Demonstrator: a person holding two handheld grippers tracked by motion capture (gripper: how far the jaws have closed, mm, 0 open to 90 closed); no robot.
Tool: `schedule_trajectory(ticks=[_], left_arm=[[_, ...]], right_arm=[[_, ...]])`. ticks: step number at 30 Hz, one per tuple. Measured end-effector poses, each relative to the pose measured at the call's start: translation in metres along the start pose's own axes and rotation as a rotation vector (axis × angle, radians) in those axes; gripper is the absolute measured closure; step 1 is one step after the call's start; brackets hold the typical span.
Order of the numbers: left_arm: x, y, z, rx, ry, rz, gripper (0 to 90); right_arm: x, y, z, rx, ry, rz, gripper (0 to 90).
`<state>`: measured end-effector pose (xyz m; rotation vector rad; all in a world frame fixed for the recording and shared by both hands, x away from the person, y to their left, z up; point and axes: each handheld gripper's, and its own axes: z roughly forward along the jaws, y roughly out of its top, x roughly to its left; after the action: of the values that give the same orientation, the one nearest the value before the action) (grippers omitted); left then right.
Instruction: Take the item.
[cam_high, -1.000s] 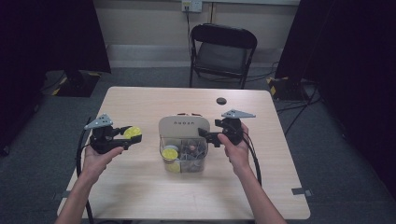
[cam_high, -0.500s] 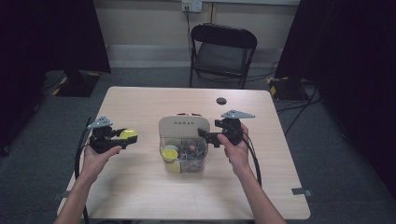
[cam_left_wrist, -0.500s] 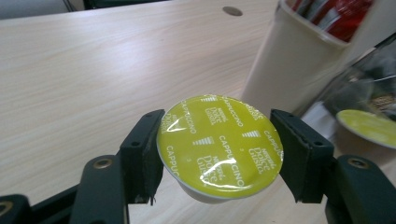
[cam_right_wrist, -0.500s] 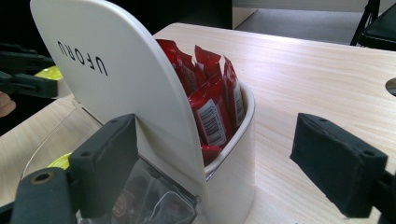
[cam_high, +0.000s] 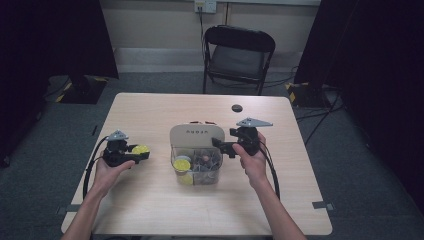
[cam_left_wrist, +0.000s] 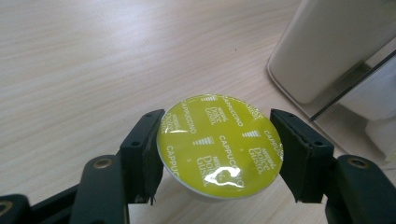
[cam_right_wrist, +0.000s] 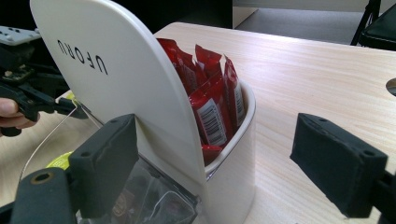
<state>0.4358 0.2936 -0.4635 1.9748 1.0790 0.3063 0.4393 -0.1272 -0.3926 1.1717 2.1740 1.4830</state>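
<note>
A round yellow coffee capsule with a shiny foil lid printed "Cappuccino" sits clamped between the two black jaws of the left hand-held gripper, held just above the pale wooden table, left of centre. Just beside it, in the middle of the table, stands a cream organiser box with a tall rounded back marked "UFORU" and a clear front bin. Red sachets stand upright in its rear pocket; another yellow capsule lies in the clear bin, among what may be darker capsules. The right hand-held gripper has its jaws spread wide, straddling the box's right side, gripping nothing. A small black disc lies farther back. A black folding chair stands beyond the table.
</note>
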Motion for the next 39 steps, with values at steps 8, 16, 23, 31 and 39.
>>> schedule_trajectory(ticks=[8, 16, 23, 31, 39], left_arm=[[0.002, -0.007, 0.014, 0.039, 0.005, 0.001, 38.3], [0.005, -0.012, 0.021, 0.044, 0.021, -0.017, 38.2], [0.004, -0.013, 0.024, 0.043, 0.019, -0.018, 37.7], [0.007, -0.016, 0.020, 0.018, 0.023, -0.074, 20.7], [-0.007, -0.015, 0.003, 0.012, 0.043, -0.021, 20.9]], right_arm=[[0.000, 0.000, 0.000, 0.001, -0.001, 0.000, 14.1], [0.000, 0.000, 0.000, -0.001, -0.002, 0.001, 14.1], [0.000, 0.000, 0.001, 0.001, 0.003, 0.001, 14.0], [0.000, 0.000, 0.002, 0.005, 0.011, 0.006, 14.1], [0.000, 0.001, 0.002, -0.003, 0.018, 0.022, 13.6]])
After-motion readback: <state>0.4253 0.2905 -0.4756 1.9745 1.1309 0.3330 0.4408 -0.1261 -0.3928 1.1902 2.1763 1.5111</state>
